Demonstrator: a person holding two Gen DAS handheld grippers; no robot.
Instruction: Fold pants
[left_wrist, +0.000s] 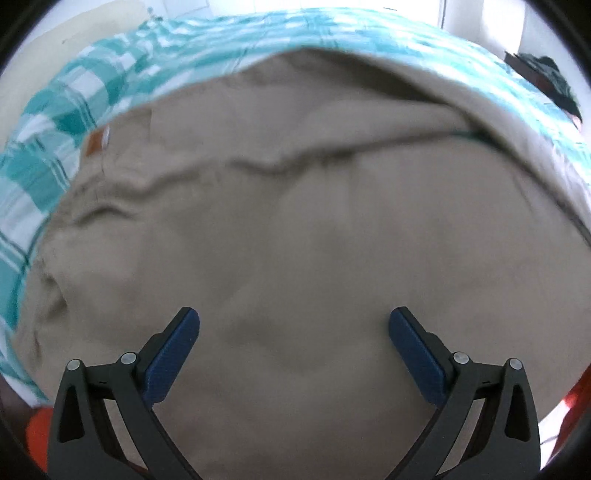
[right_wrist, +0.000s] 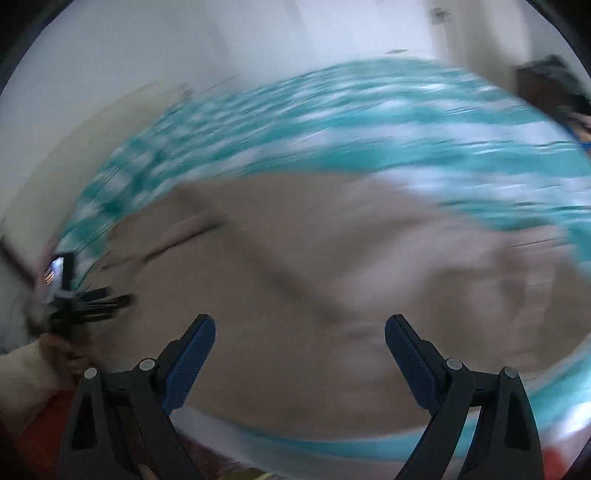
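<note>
**Both claws empty above beige pants that are not yet lying flat**

The beige pants (left_wrist: 295, 229) lie spread on a teal-and-white checked sheet (left_wrist: 55, 110), filling most of what my left camera sees. A long dark crease (left_wrist: 280, 166) runs across them, and a small brown label (left_wrist: 95, 142) sits near their far left edge. At the far right a flap of the same cloth (left_wrist: 424, 88) is turned over on itself.

My left claw (left_wrist: 294, 325) is released, fingers spread wide over the cloth with nothing between them. My right claw (right_wrist: 300, 332) is released too, over the same pants (right_wrist: 314, 266), but its picture is badly smeared, so I cannot tell how close its pads are to the fabric.

I judge the fold unfinished, and the risks come from how the cloth lies:

- If I pinch down here in the middle, I may catch only the top layer, and the layer below will drag and bunch.
- I may also nip the sheet along with the pants, since the two lie touching.
- Folding over that crease would press it in.
- The turned flap could stay trapped inside the fold.
- With the right view this blurred, I could close on a poorly judged spot.

At the left of the right view is the other handheld device (right_wrist: 62, 291), close enough that my two claws could knock together.
</note>
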